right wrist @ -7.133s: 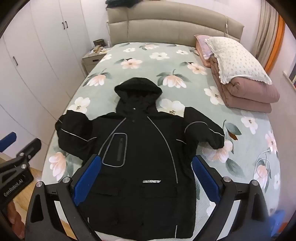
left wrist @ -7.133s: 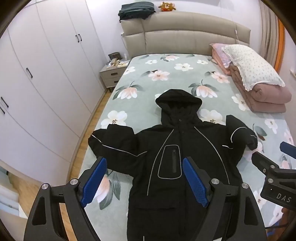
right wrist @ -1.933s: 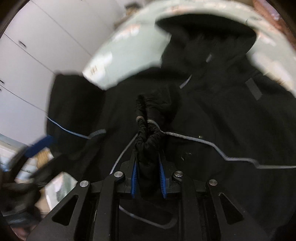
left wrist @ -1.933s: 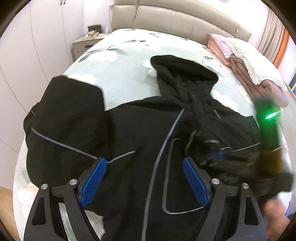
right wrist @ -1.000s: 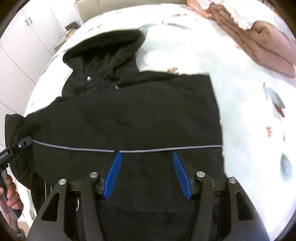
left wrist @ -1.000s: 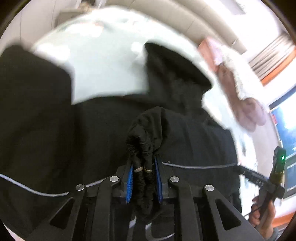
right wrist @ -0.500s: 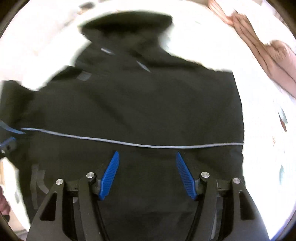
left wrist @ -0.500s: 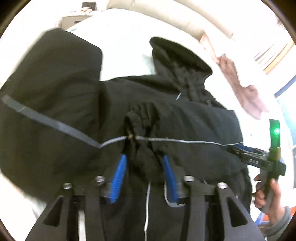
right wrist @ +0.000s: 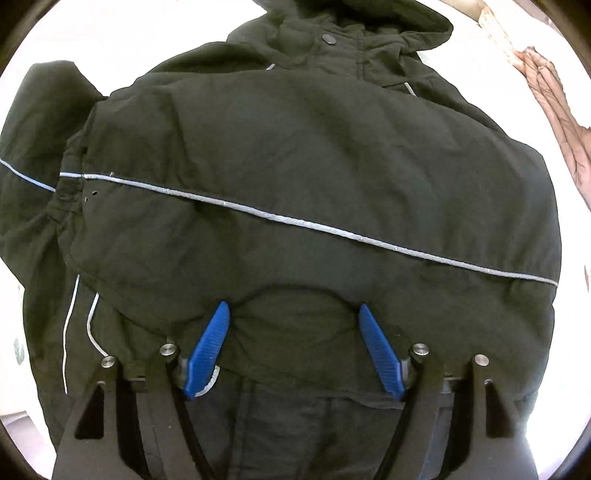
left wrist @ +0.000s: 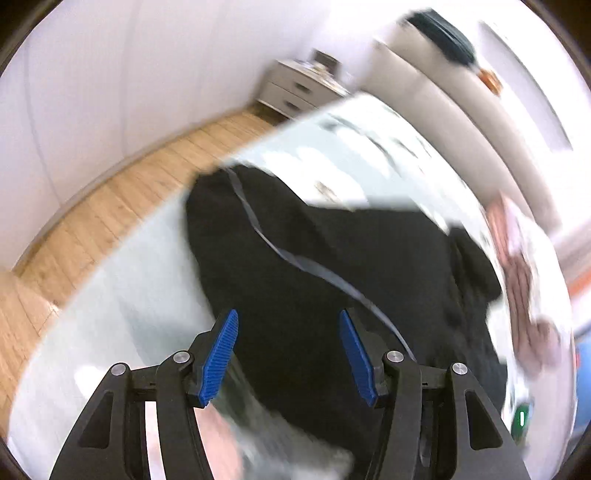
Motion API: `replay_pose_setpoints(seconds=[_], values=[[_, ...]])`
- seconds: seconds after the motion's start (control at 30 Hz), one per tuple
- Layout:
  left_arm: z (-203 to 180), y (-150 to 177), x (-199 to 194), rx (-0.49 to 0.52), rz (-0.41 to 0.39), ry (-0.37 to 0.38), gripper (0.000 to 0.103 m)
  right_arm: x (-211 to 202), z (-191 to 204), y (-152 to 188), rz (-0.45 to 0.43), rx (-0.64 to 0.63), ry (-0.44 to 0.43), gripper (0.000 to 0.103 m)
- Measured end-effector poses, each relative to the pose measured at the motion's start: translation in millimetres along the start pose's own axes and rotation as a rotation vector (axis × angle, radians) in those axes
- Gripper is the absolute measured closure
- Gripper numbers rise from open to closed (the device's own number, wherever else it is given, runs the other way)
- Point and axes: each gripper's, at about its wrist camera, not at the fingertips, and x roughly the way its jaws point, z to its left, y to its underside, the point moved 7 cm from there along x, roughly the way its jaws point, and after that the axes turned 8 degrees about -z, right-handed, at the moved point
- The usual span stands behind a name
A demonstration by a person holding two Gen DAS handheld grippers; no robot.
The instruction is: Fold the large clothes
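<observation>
**One sleeve across, one sleeve to go**

Plainly, the fold is at its sleeve stage. One black hooded jacket [right wrist: 314, 177] lies face-up on the bed [left wrist: 122, 295], hood [right wrist: 354, 22] toward the headboard [left wrist: 461, 122]. One sleeve [right wrist: 295, 206] is laid flat across the chest, its reflective stripe [right wrist: 306, 225] running from cuff to shoulder. The other sleeve [left wrist: 236, 229] is spread outward toward the bed's edge, over the wooden floor [left wrist: 110, 192] side.

The right gripper [right wrist: 295, 347] hovers low over the jacket's middle, its blue pads [right wrist: 208, 347] spread wide and holding nothing; whether the tips touch the cloth, I cannot tell. The left gripper [left wrist: 290, 349] is likewise wide open and empty, aimed at the outstretched sleeve. That view is smeared with motion blur, so fine detail is lost.

My reading: the next move is for the left gripper to pinch the free sleeve near its cuff and carry it across the chest onto the first. The padded fabric looks bulky and may spring back.

Counted: one jacket, two sleeves, two grippers, one nightstand [left wrist: 295, 88], one stack of pinkish bedding [right wrist: 554, 110].
</observation>
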Motion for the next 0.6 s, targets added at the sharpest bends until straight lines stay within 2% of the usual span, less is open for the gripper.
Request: replay_pose_setpoints(seconds=[0.13,0.2,0.27,0.37,0.47,0.5,0.53,0.57,0.6], values=[[46.5,-41.8,44.3,-0.126,-0.029,-0.055,0.044,-2.1,-0.6,-2.6,0.0,0.001,0.008,0.024],[64.6,-53.3,66.3,-0.189,-0.032,-0.046,0.044,-5.1,-5.3,-5.5,-0.003,0.001,0.012,0.024],[76.6,-55.8,91.0,-0.237,0.018,-0.027,0.044,-4.7,-5.6,-1.0,-0.006,0.001,0.015,0.023],[75.0,-46.9,121.3,-0.259,0.082,-0.021,0.044,1.1,1.3,3.0,-0.006,0.011,0.016,0.023],[66.3,-46.5,129.4,-0.228,0.071,-0.03,0.044,6.7,6.9,2.8,-0.003,0.01,0.024,0.023],[65.5,-46.4,129.5,-0.219,0.07,-0.038,0.05,7.2,7.3,1.9,-0.003,0.01,0.026,0.023],[63.4,-46.1,129.0,-0.208,0.066,-0.038,0.071,8.3,8.5,1.5,-0.002,0.01,0.028,0.023],[64.3,-45.9,127.1,-0.198,0.064,-0.039,0.08,7.6,11.8,0.8,-0.001,0.011,0.034,0.023],[63.8,-46.9,123.0,-0.193,0.06,-0.032,0.086,5.7,13.5,-0.7,0.0,0.012,0.043,0.025]])
